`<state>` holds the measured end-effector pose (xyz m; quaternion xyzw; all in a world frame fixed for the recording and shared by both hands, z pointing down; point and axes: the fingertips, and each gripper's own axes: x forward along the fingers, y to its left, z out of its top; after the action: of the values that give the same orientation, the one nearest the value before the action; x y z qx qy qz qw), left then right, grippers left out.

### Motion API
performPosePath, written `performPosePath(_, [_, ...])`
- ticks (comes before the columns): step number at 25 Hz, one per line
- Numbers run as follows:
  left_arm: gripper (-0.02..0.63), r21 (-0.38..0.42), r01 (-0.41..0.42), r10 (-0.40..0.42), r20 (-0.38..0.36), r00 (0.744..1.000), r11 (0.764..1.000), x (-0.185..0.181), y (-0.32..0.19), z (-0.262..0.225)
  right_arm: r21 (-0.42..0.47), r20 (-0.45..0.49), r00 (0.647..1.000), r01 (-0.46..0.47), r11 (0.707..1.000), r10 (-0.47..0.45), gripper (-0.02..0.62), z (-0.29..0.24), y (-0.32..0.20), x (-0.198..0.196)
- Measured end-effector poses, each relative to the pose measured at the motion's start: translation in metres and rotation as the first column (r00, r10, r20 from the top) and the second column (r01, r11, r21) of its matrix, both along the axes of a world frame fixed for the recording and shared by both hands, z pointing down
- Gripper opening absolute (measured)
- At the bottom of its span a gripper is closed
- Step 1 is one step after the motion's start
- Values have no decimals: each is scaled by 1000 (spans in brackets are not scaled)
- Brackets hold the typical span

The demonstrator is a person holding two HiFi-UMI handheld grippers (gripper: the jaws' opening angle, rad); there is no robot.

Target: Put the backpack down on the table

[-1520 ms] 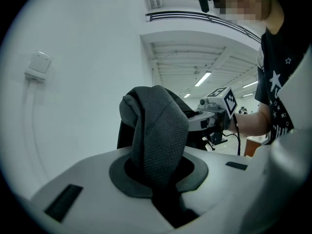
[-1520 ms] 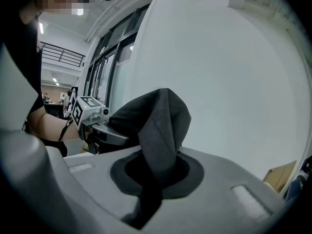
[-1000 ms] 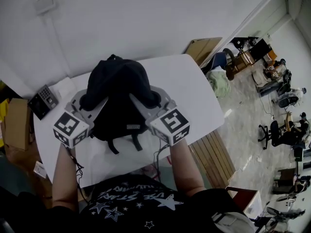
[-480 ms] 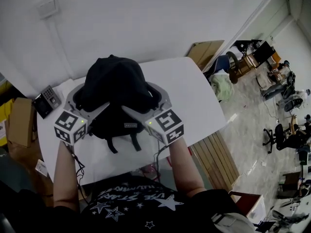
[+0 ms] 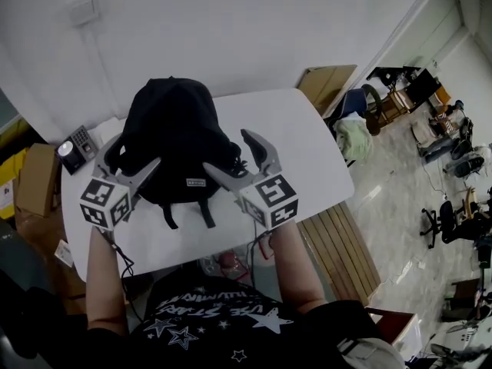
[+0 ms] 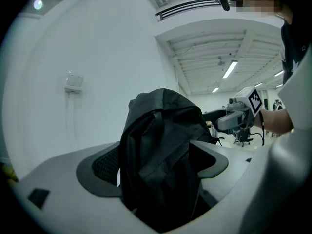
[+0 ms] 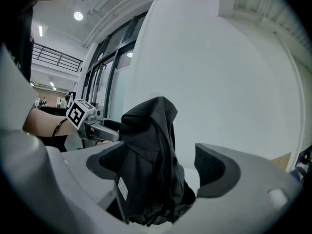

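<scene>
The left gripper has its jaws spread wide; they have just been opening. In the left gripper view the backpack stands between them, but the pads do not clamp it. The right gripper is in the same condition: its jaws have just been opening too. In the right gripper view the black fabric sits against the left pad, and a clear gap shows at the right pad. Neither gripper holds anything.

The backpack stands upright on the white table, toward the far edge near the wall. Its two straps trail over the tabletop toward the person. A small keypad device lies just beside the left gripper at the table's left end.

Judgement: the backpack is down, and the step in hand is the release and clearing of both grippers.

Procedure for a clean release:
1. Keep both pairs of jaws at full spread.
2. Draw each gripper straight back along its own line, toward the person, without sweeping sideways.
3. Move both grippers together so that neither side drags the fabric.
4. Pass above the straps; a jaw caught in one is likely to pull the upright bag over.
5. Confirm that the bag stands unsupported
</scene>
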<state>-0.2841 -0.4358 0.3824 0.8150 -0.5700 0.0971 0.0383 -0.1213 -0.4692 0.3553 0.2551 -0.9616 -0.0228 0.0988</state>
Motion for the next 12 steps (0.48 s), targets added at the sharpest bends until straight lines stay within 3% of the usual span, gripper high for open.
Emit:
performPosePath(7, [413,40,135,-134,-11,991,990,15,40,-13,-7,3,999,53,999,-52,445,-4,37,32])
performPosePath(12, [413,29,151,-150,-23,988,988,40,71,-13,2,10,995,102,995,-102,445,-5,67,48])
